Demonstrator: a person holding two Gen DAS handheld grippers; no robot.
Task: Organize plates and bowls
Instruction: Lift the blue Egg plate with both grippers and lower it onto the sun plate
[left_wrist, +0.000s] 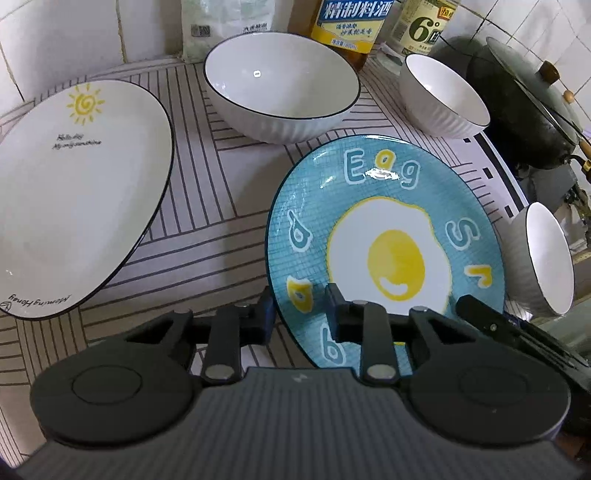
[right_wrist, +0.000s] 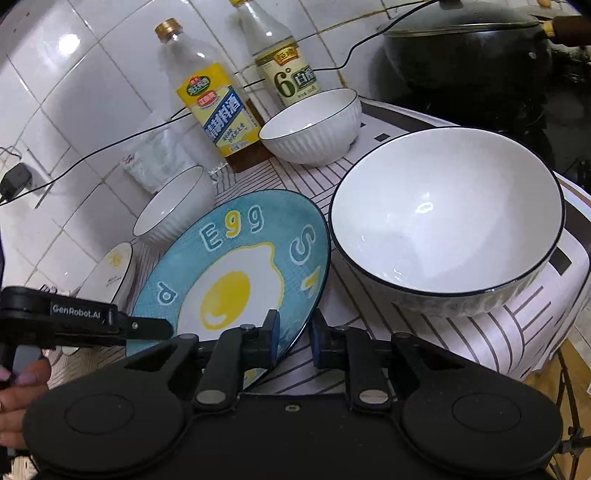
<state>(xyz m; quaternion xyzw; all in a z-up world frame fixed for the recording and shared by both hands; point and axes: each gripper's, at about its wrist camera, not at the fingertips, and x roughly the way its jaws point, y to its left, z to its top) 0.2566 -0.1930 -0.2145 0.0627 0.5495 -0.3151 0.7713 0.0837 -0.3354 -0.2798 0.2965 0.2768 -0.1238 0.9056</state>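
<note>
A blue plate (left_wrist: 388, 206) printed with a fried egg is tilted up off the striped cloth. My left gripper (left_wrist: 299, 314) straddles its near left rim, one finger outside and one over the plate face. My right gripper (right_wrist: 293, 339) straddles its near right rim (right_wrist: 295, 325); the plate also shows in the right wrist view (right_wrist: 229, 266). Whether the pads touch the rim is unclear in both views. A white sun plate (left_wrist: 74, 192) lies at left. A large white bowl (left_wrist: 280, 88) stands behind. Two smaller white bowls (left_wrist: 443, 96) (left_wrist: 543, 258) sit at right.
Bottles (right_wrist: 214, 103) (right_wrist: 284, 62) and a bag (right_wrist: 155, 158) stand against the tiled wall. A black wok with lid (left_wrist: 524, 107) sits on the stove at right. The striped cloth (left_wrist: 221, 177) covers the counter. A cable (right_wrist: 74, 162) runs along the wall.
</note>
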